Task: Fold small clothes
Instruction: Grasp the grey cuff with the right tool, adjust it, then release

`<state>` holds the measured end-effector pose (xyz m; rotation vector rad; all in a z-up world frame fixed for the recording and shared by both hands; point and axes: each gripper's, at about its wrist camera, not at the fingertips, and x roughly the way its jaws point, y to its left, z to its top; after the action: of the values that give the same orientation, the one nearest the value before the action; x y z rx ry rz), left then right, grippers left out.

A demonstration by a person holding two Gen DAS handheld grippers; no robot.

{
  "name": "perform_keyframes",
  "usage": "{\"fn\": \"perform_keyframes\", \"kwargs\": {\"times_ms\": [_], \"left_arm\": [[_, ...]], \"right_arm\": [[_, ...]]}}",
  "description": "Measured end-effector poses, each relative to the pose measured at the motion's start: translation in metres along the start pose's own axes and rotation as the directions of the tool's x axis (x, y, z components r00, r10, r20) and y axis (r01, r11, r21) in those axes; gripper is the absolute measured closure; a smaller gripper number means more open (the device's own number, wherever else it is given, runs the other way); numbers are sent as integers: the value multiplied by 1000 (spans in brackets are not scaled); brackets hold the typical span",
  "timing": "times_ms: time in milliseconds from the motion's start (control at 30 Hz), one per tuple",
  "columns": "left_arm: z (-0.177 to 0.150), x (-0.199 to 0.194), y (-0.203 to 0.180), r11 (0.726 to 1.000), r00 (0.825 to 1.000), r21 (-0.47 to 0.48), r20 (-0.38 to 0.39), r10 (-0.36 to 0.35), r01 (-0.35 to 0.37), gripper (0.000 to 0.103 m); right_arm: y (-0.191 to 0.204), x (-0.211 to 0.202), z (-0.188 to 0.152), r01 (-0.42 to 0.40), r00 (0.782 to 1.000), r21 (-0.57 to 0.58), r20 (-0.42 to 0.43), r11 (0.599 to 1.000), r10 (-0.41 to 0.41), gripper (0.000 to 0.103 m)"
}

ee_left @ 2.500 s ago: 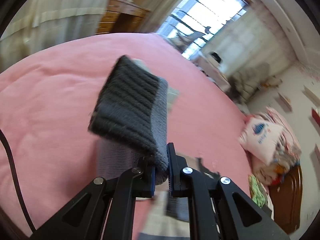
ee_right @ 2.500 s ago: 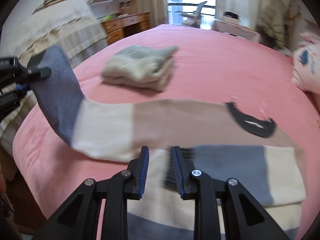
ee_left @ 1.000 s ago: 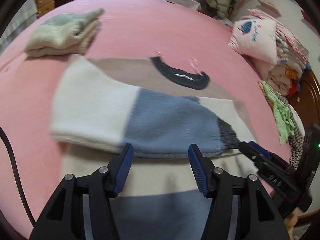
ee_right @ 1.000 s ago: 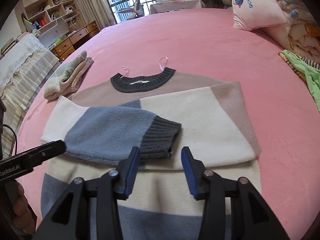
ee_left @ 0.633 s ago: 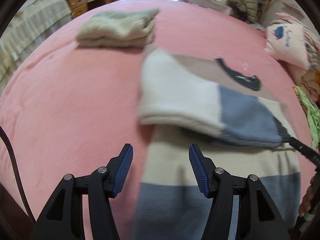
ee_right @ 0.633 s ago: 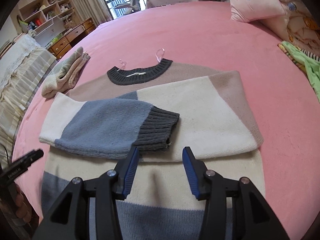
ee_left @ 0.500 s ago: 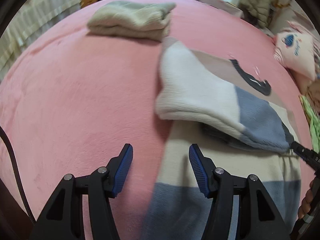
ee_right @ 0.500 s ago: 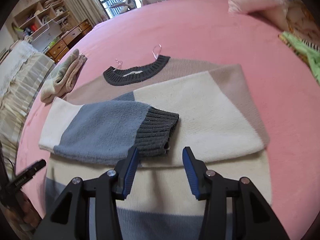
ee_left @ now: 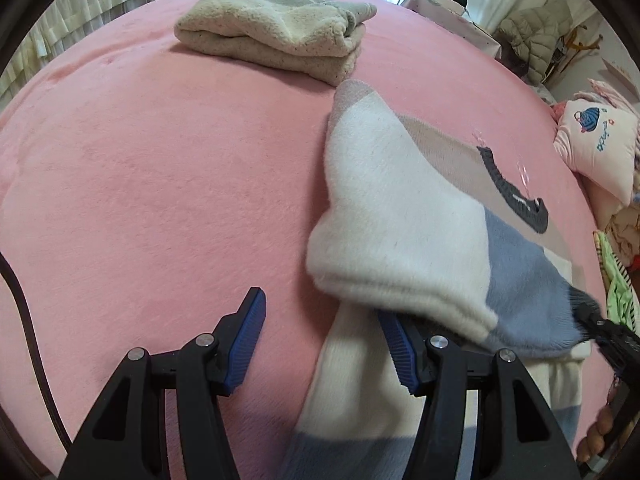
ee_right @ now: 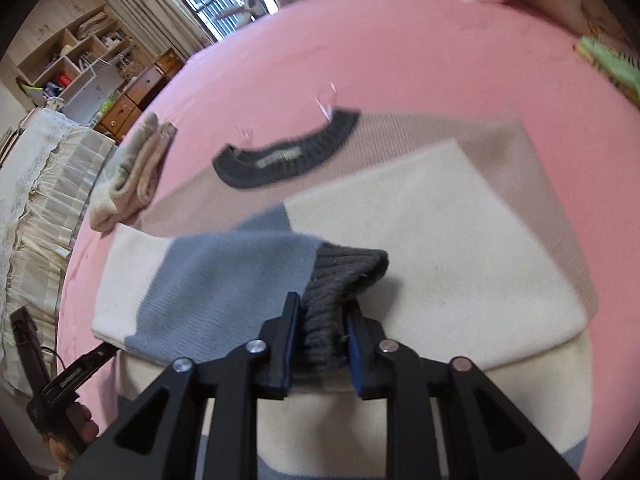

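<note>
Where the right gripper (ee_right: 322, 334) meets its work, the jaws are closing on the dark ribbed cuff (ee_right: 344, 276) of the sweater (ee_right: 432, 240), which bunches between the blue pads.

Item: left gripper (ee_left: 320, 336). Jaws spread, holding nothing; one finger rests over bare pink bedspread (ee_left: 140, 160), the other is tucked under the folded sleeve (ee_left: 400, 232) at the sweater's side edge.

Item: sweater. Lies flat on the bed, collar (ee_right: 288, 156) far from both grippers, hem nearest. The sleeve's long axis runs crosswise over the body, cuff end toward the right gripper, shoulder fold toward the left. The right hand is plainly the nearer to the cuff.

Item: folded beige garment (ee_left: 276, 32). Well apart, beyond the sweater.

Not determinable: the hem, cut off at the frame's bottom; whether the second sleeve lies beneath; the right-wrist view is blurred.
</note>
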<state>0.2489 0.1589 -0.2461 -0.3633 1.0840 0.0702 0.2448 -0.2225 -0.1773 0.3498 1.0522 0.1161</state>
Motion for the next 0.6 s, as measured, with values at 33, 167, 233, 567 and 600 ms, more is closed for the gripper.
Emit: {"fn": "perform_keyframes", "kwargs": {"times_ms": [33,167,233,567,600], "left_arm": [[2,0,-3,1000,1000,-2,3,-2,2,46],[12,6,-10,1000,1000,-18,21,5,-5,46],[17,10,-12,1000,1000,-28,21,13,-13,46],[21,24,-21,998,999,-39,7,54,-53,44],[20,24,-20,998,999,-37,0,50,-49,44]], "right_arm": [[6,-10,5,7,999,-23,33,1000,-6,87],[28,-45,27,68,983,-96,175,993,-50,89],[34,-58,37,112,968,-115,236,987,-82,90],[-2,-72,56,253,930,-64,291,965,-224,90],[-10,-67,55,259,933,-53,273,964,-236,90]]}}
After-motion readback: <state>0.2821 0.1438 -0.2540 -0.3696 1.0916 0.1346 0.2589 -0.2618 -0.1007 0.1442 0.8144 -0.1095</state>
